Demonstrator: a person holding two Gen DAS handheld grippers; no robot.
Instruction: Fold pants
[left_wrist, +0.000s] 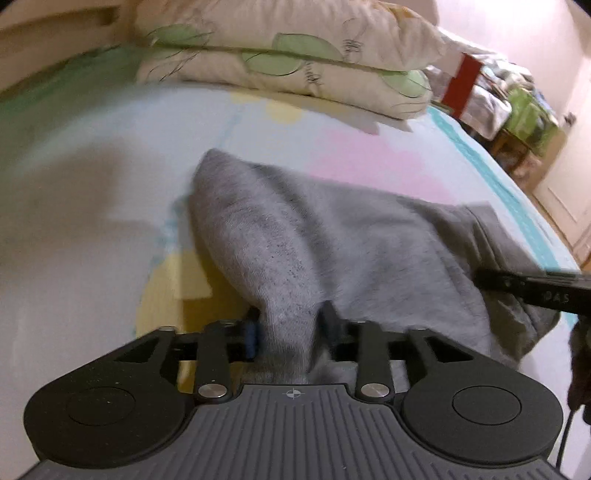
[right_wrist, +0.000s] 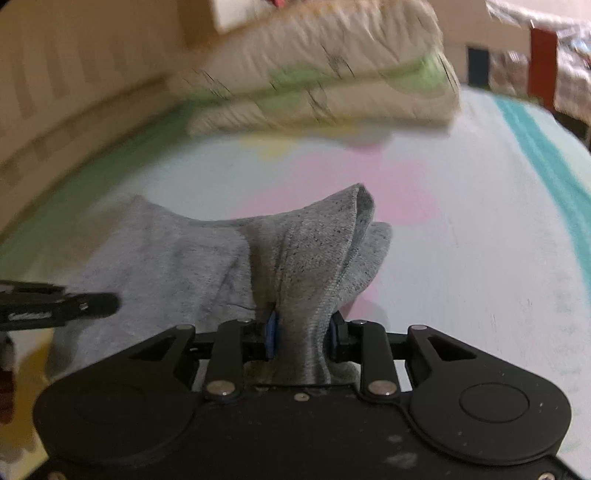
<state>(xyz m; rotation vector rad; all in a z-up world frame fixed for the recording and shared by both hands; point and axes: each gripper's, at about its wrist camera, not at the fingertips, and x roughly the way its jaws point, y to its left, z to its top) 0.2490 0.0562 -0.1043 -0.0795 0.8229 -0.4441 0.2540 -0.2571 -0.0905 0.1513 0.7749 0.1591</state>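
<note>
- The gray pants (left_wrist: 332, 236) lie on the bed (left_wrist: 92, 206), near the middle of its pale sheet with pink and yellow patches.
- In the left wrist view, the left hand-held gripper (left_wrist: 290, 332) sits at 6 o'clock. A bunched fold of the gray cloth stands between its two jaws, and the blue pad (left_wrist: 252, 338) on the left side presses the cloth. It is gripping the pants.
- From that grip the cloth rises to a soft peak toward 11 o'clock, then spreads flat toward 3 o'clock.
- In the right wrist view, the right hand-held gripper (right_wrist: 301, 338) is also at 6 o'clock. A thick fold of the pants (right_wrist: 306, 258) is pinched between its blue pads (right_wrist: 271, 338), so it grips the pants too.
- There the fold sticks up toward 12 o'clock, and the rest of the cloth lies low toward 9 o'clock.
- Each gripper shows in the other view as a dark bar, at 3 o'clock on the left and at 9 o'clock on the right.
- Two pillows (left_wrist: 295, 62) with green leaves are stacked at 12 o'clock, at the far end of the bed.
- This view is blurry.
</note>
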